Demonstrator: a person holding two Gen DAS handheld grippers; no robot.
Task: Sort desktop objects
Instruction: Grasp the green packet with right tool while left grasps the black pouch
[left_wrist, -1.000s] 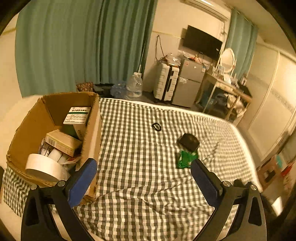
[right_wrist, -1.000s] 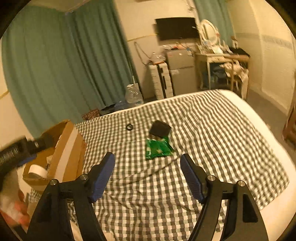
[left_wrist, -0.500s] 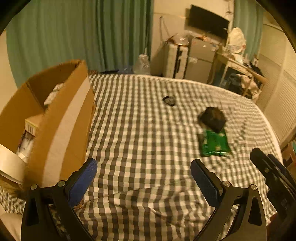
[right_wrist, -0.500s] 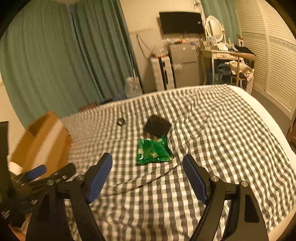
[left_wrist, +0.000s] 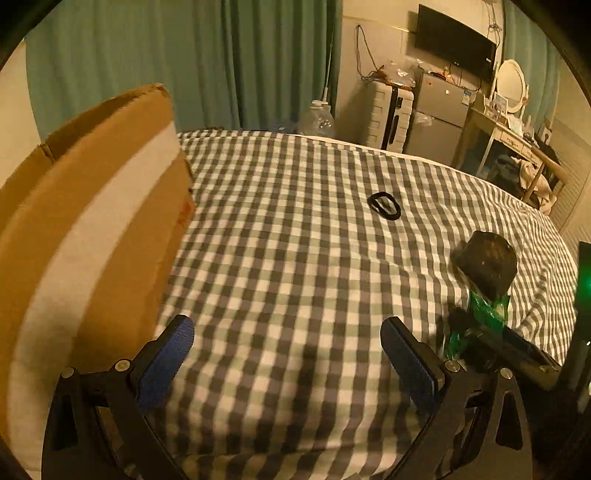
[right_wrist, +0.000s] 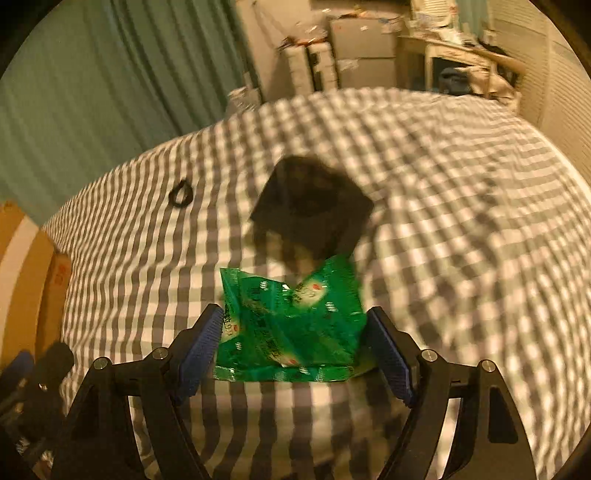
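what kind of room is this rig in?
Likely a bedroom or small studio: a bed under a checked sheet, a wall TV above a small fridge, and a vanity mirror.

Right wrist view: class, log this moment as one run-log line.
right claw: open, straddling green packet | left claw: open, empty, beside cardboard box | black ring: on checked cloth

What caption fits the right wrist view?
Open right tongs straddling a green packet on the checked cloth.

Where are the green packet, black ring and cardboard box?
green packet (right_wrist: 291, 328), right wrist view, middle of its crumpled face
black ring (left_wrist: 384, 206), left wrist view, its band
cardboard box (left_wrist: 122, 236), left wrist view, outer side wall
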